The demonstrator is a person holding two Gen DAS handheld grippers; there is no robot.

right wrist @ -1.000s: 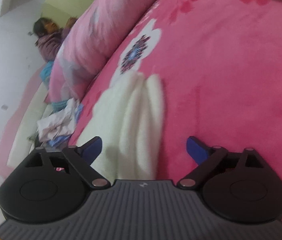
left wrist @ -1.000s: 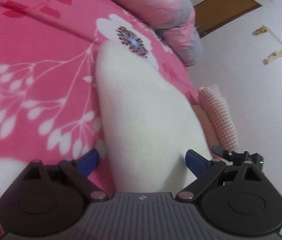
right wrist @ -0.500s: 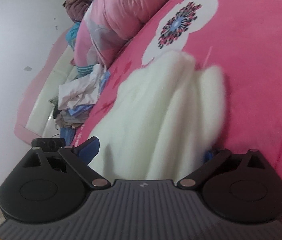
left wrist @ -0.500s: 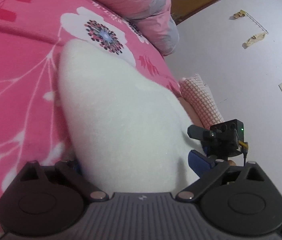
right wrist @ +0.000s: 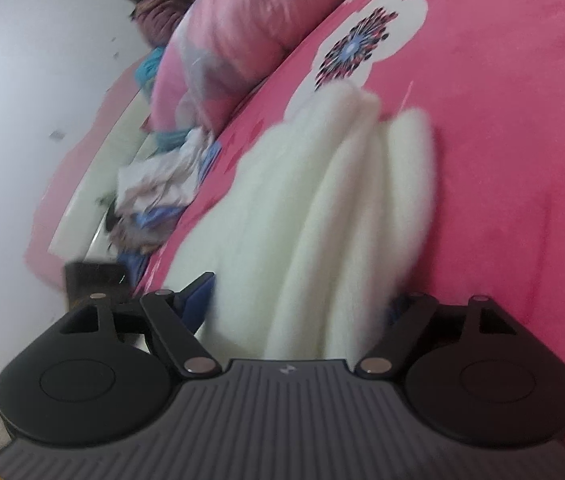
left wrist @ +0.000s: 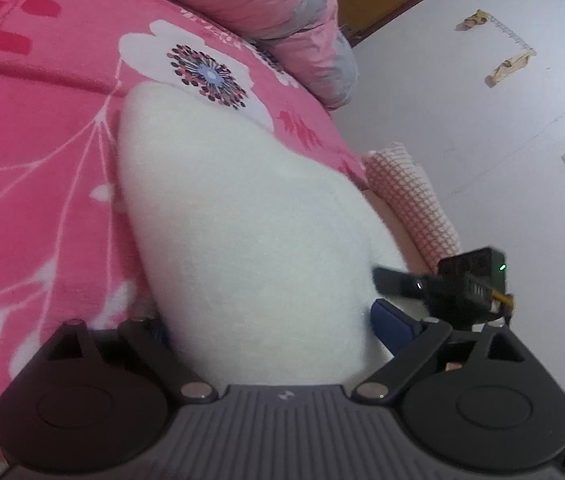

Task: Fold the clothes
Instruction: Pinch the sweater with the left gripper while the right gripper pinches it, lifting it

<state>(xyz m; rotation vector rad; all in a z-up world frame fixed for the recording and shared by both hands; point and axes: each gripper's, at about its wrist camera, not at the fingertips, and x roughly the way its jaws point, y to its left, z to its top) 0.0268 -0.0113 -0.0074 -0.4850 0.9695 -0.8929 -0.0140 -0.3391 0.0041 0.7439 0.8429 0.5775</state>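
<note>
**Fold not finished: white garment straddled by both grippers, grip being taken**

A white fleecy garment (left wrist: 242,240) is seen lying on the pink floral bedspread (left wrist: 34,152), near the bed's side edge, its far end just short of the big flower print. In the right wrist view the garment (right wrist: 322,220) is bunched into long lengthwise ridges, so a first gathering or fold is judged to be done; no neat flat packet is shown yet.

The left gripper (left wrist: 266,328) is set wide over the near end of the cloth, jaws closing, cloth between them; its left pad is hidden under the fabric. The right gripper (right wrist: 302,304) is likewise wide, jaws closing on the near end, right pad buried in fleece. Pads pressing on cloth cannot be confirmed, possibly because of blur.

Left to do, as judged: the near end gripped, carried over toward the far end, flattened. A heap of other clothes (right wrist: 158,192) by the bed's edge is probably still unfolded.
</note>
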